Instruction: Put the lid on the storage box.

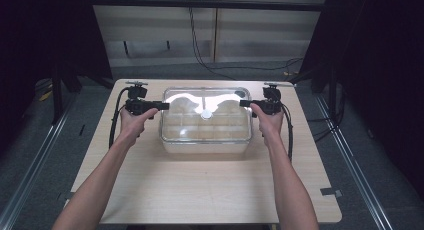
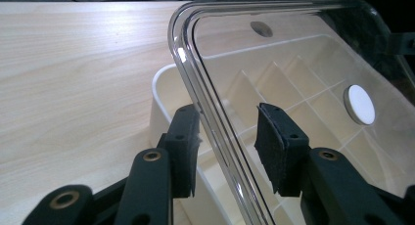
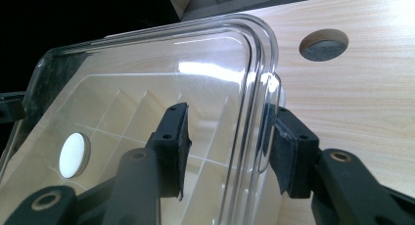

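Left gripper (image 1: 165, 106) at 9 o'clock edge of clear lid (image 1: 205, 115), jaws released, straddling lid rim, pads (image 2: 182, 146) just off plastic, not pressing. Right gripper (image 1: 243, 103) at 3 o'clock edge, jaws likewise apart around rim, gap visible each side. Lid sits tilted over white divided box (image 1: 205, 142), mid-counter (image 1: 200, 190), toward 12 o'clock. White round knob (image 1: 205, 115) at lid centre. Box compartments visible through lid. Round hole (image 3: 323, 44) in counter beyond lid corner in right gripper view.
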A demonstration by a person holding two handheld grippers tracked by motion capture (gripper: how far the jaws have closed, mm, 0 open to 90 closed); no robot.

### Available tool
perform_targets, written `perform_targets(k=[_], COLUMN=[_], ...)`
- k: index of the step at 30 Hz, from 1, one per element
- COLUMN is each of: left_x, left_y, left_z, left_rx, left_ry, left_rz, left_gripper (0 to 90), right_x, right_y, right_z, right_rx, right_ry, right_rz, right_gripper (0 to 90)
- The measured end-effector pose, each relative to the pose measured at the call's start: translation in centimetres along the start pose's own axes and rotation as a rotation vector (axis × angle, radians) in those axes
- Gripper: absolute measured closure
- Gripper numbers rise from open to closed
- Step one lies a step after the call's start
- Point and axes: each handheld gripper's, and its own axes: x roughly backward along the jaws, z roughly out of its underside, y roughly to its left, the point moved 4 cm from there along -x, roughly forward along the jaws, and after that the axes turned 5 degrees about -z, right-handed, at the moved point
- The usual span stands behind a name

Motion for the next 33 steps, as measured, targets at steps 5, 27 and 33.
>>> perform_targets(k=[5,27,33], left_x=[-0.4,-1.9,-1.6], left_y=[0.3,1.1,1.2], left_z=[0.2,1.6,1.9], left_rx=[0.015,0.068,0.046], left_ry=[0.020,0.075,0.068], left_rz=[0.012,0.018,0.011], left_gripper=[60.5,54.9,54.3], right_x=[-0.4,-2.1,-2.1], right_y=[-0.3,-0.8,-0.7], right_z=[0.2,1.3,1.5], right_rx=[-0.021,-0.011,0.021], right_ry=[0.008,0.059,0.042], right_rz=[0.011,0.108,0.124], right_gripper=[52.5,47.7,46.3])
